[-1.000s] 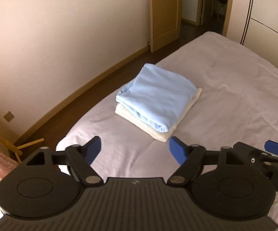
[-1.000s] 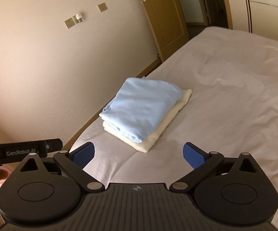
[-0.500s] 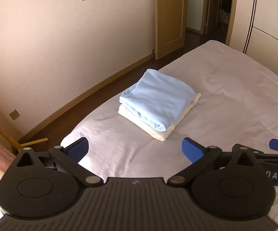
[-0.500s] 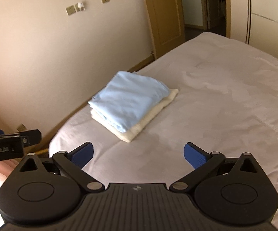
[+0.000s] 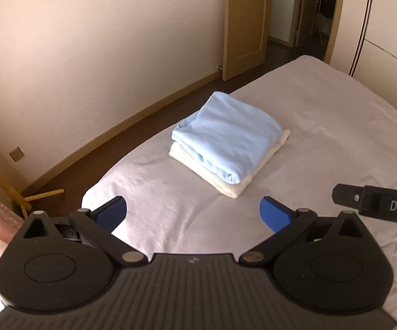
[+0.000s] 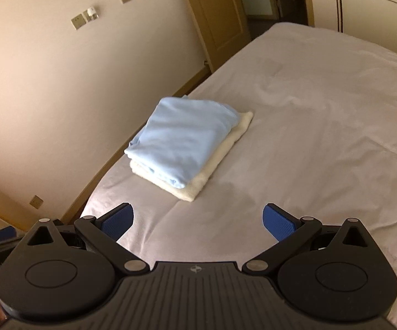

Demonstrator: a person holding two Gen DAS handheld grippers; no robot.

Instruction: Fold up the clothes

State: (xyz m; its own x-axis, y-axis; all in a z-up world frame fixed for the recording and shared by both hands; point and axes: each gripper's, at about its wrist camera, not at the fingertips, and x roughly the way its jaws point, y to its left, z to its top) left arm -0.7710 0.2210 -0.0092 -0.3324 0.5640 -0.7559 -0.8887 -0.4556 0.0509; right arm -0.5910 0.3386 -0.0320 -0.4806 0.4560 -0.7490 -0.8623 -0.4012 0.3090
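On the bed (image 5: 336, 126), near its left edge, the light blue folded cloth (image 5: 226, 137) lies on top of a cream folded towel (image 5: 234, 189). Both are well apart from my grippers. My left gripper (image 5: 193, 214) has its blue pads spread wide and holds nothing. My right gripper (image 6: 198, 218) is spread wide too, with nothing between its pads.

From my left camera I can see the open wooden door (image 5: 242, 24) and a dark hallway behind it. I also see a wooden stand leg (image 5: 43, 194) on the floor by the wall. From my right camera I see more of the wrinkled white sheet (image 6: 322, 137). Nothing stands between my grippers and the pile.
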